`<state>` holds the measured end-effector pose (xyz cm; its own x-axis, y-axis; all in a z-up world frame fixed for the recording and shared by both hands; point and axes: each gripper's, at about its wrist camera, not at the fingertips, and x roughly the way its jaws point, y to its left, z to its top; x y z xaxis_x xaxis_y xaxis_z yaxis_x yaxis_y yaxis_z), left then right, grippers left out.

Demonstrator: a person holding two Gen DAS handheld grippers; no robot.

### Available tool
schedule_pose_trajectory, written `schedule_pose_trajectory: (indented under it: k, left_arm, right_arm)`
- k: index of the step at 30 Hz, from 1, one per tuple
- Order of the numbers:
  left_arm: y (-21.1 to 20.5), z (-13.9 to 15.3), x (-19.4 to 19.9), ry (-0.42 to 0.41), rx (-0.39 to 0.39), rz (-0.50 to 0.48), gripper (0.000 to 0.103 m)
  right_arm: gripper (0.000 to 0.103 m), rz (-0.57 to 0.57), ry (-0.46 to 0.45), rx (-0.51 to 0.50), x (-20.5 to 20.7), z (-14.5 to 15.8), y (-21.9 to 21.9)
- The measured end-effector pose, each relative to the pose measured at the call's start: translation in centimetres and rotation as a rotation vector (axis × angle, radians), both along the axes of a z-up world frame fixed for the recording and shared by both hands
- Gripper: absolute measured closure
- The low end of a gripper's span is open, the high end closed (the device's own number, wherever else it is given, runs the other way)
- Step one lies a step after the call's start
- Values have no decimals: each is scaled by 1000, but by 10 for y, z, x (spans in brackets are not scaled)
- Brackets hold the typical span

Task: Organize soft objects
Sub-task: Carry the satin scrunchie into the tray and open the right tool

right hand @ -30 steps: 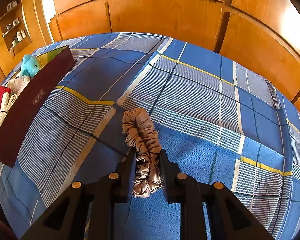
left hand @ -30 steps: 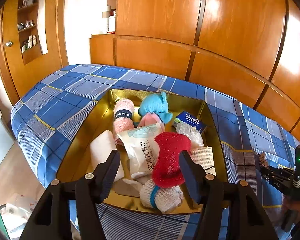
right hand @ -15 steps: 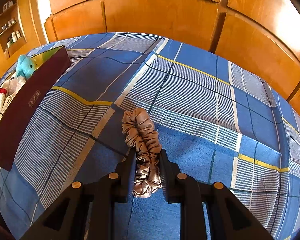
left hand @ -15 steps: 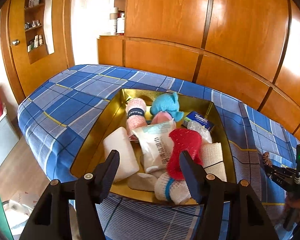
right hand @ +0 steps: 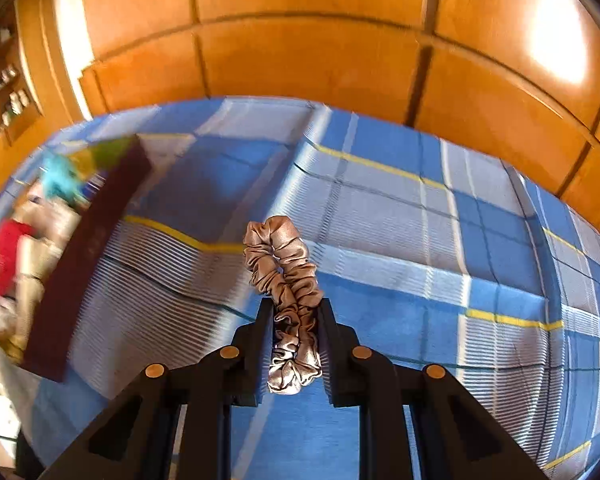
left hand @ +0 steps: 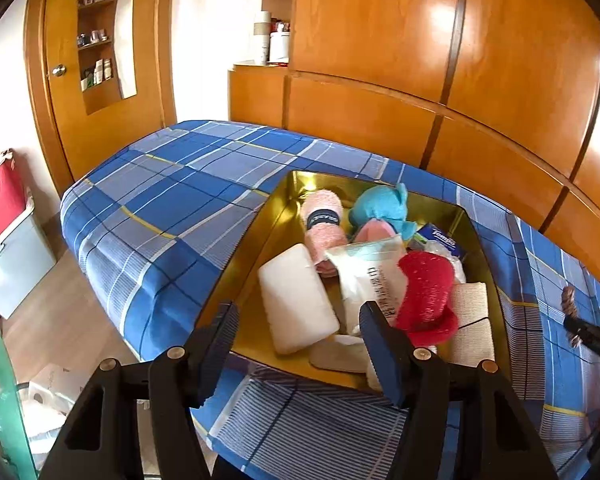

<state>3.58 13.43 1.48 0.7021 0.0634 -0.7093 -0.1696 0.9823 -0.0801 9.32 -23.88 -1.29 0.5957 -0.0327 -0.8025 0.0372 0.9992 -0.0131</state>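
My right gripper (right hand: pixel 295 308) is shut on a beige satin scrunchie (right hand: pixel 284 264) and holds it above the blue plaid bed. The scrunchie's tip also shows at the right edge of the left wrist view (left hand: pixel 569 299). My left gripper (left hand: pixel 296 316) is open and empty, above the near edge of a gold-lined box (left hand: pixel 260 248). The box holds a white block (left hand: pixel 296 300), a red plush piece (left hand: pixel 424 292), a pink towel roll (left hand: pixel 324 224), a blue plush toy (left hand: pixel 380 208) and a wipes packet (left hand: pixel 364 268). In the right wrist view the box (right hand: pixel 88 252) lies blurred at the left.
The bed (left hand: pixel 172 204) is bordered by a wooden headboard wall (left hand: pixel 420 120). Its left edge drops to the floor, where a red and white bin (left hand: pixel 4 232) stands. A tissue pack (left hand: pixel 440 236) lies at the box's far right corner.
My right gripper has lifted the scrunchie off the bed and swung towards the box; its view is blurred. My left gripper has drawn back and to the left from the box, still open.
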Motion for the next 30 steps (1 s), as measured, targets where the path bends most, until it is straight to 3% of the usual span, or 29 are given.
schedule_pose_trajectory:
  k: [8,12,17,23,30]
  left_arm:
    - [16,1,-4,-8,-9,36,39]
    - [22,1,-7,-11,-10,47,39]
    - [28,-2,-7,-2,-25,55,38]
    - [28,-7,-5,9,-23,54,34]
    - [22,-6,-6,1,-15,46,31]
  right_arm:
    - [84,266,-51,109,16,49,91]
    - [84,347,-33,157,36,56,140]
    - [84,327,26,172,70,41,180]
    - [80,324,117,89,88,7,207]
    - [66,324,115,94,83,-1,200]
